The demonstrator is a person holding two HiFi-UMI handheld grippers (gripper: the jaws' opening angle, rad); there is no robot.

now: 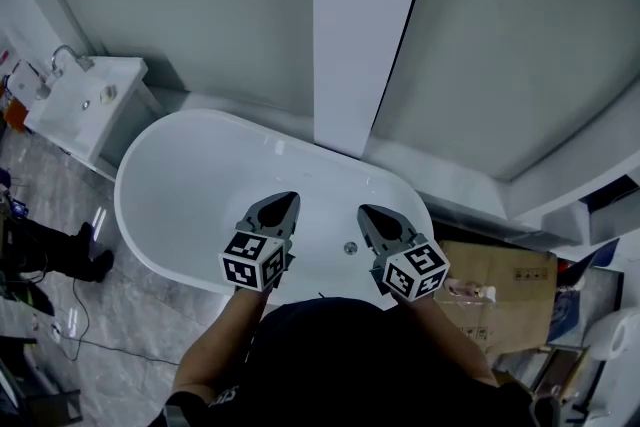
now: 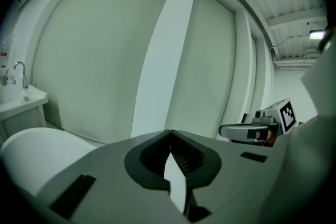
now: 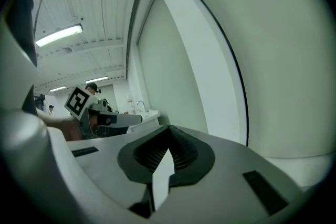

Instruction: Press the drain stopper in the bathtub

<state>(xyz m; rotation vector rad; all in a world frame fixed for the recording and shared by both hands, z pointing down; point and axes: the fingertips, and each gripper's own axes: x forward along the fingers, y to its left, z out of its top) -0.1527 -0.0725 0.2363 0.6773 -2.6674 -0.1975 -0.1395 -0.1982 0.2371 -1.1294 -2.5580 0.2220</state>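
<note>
Left claw and right claw (both closed, empty) hover over bathtub.

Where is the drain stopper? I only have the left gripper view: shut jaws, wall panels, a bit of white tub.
Observer: In the head view the drain stopper sits on the bathtub floor, between the two grippers, nearer the right gripper.
Operator: Is anything touching it?
Observer: No. It shows uncovered, with the left gripper off to its left.
Operator: And the right jaws?
Observer: Shut, with nothing between them, per the right gripper view.
</note>
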